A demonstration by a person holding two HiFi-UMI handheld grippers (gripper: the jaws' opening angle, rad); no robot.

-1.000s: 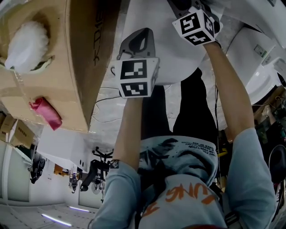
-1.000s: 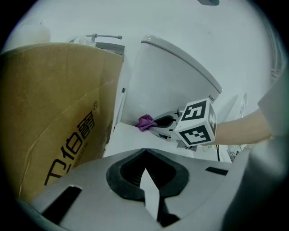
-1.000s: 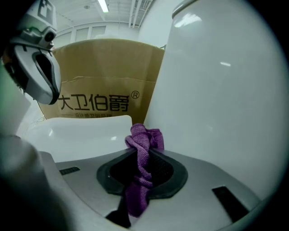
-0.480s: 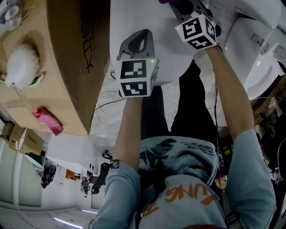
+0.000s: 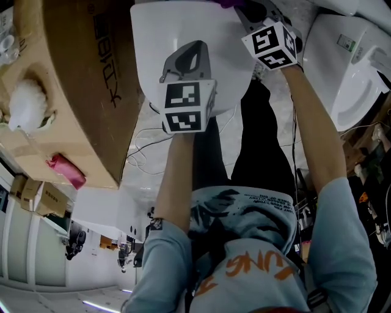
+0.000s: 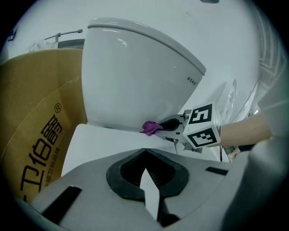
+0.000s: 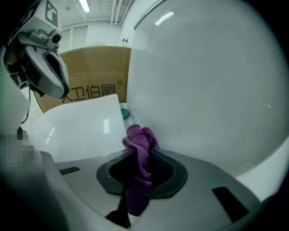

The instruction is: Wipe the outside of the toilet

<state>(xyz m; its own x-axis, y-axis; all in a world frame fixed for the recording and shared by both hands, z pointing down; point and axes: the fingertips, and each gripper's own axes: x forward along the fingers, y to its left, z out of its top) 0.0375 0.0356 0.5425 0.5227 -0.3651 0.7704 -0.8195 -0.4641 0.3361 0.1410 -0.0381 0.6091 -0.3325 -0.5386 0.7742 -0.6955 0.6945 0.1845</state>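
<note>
Both forearms are stretched forward side by side from pale short sleeves, the right forearm [image 5: 314, 134] reaching further than the left forearm [image 5: 177, 177]. The left gripper [image 5: 185, 61] is held level above a white panel [image 5: 153, 43], its marker cube [image 5: 183, 107] turned towards the head camera. In the left gripper view its jaws [image 6: 144, 153] are seen closed tip to tip, with nothing gripped between them.

The right gripper [image 5: 250, 12] is pushed forward to the foot of the toilet [image 6: 135, 76]. Its jaws are clenched on a purple cloth [image 7: 140, 140], which is bunched up ahead of the tips and hangs down behind them. The cloth [image 6: 151, 127] is pressed against the outside of the toilet's curved white wall, just where that wall meets the white panel (whether it also touches the panel cannot be told).

A large cardboard box [image 6: 31, 117] stands just beside the toilet. Printed on it in dark characters are "卫伯爵" with an ® mark, read along the flap in the right gripper view [image 7: 92, 92] and running down the side in the left gripper view. A line of small print is seen on the toilet's edge [image 6: 193, 80], too small to be read. The lettering on the box in the head view is upside down and is not made out.
</note>
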